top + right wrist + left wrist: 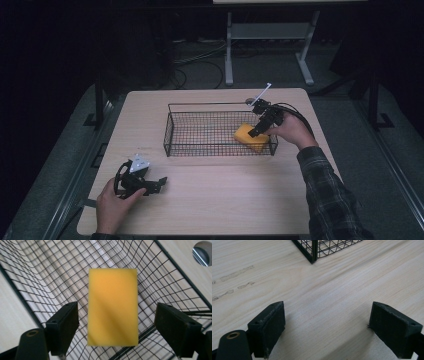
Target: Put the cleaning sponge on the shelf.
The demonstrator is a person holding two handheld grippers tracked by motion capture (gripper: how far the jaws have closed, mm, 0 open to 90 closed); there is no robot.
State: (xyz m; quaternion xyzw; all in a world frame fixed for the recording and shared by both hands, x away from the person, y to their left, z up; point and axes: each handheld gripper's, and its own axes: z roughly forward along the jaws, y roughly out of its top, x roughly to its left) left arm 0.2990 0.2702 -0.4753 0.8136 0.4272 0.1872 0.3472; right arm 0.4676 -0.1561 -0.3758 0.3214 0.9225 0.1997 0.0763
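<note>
Dark room; grey table frame (270, 37) on cabled floor (200, 65).

Yellow-orange sponge (112, 307); black wire basket (172, 131); pale wood-grain table (220, 195) bearing faint grey smudges (235, 273). Both grippers, left (161, 183) and right (254, 131), are black. The person's sleeve (327, 182) is dark plaid.

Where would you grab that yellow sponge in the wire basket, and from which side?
Grip the yellow sponge across its two long edges, coming down from above. It looks to lie flat in the wire basket, whose walls block any sideways approach. The right claw is above it, open, with one pad on each side of its narrow width.
</note>
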